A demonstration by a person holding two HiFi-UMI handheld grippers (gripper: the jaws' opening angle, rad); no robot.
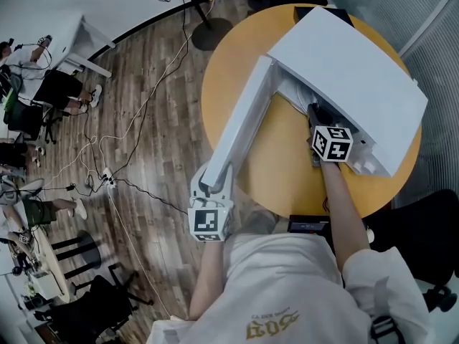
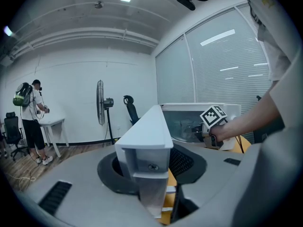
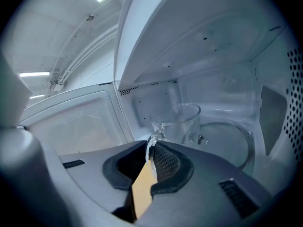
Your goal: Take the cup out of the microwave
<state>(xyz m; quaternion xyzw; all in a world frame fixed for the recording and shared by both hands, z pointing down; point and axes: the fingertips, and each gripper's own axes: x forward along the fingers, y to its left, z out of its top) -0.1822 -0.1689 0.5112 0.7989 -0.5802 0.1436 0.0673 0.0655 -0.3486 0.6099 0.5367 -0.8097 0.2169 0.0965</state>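
**Cup [image 3: 177, 122] pinched by its handle inside the microwave [image 1: 351, 70]**

The glass cup is sitting inside the microwave, just ahead of the right gripper [image 3: 152, 151]. The right gripper's jaws are squeezing together on the cup's handle [image 3: 152, 141]. The handle is standing up between the two black pads [image 3: 165, 162], and the rest of the cup is poking out past the jaw tips. A round glass plate [image 3: 232, 141] is lying on the microwave floor, ahead and to the right of this gripper.

The left gripper [image 2: 151, 167] is clamping on the edge of the door [image 1: 240, 131]. The door is standing wide open, reaching from the microwave toward the person. The microwave is sitting on a round yellow table [image 1: 287, 170]. Far ahead of the left gripper, a fan [image 2: 100, 103] is standing by the wall.
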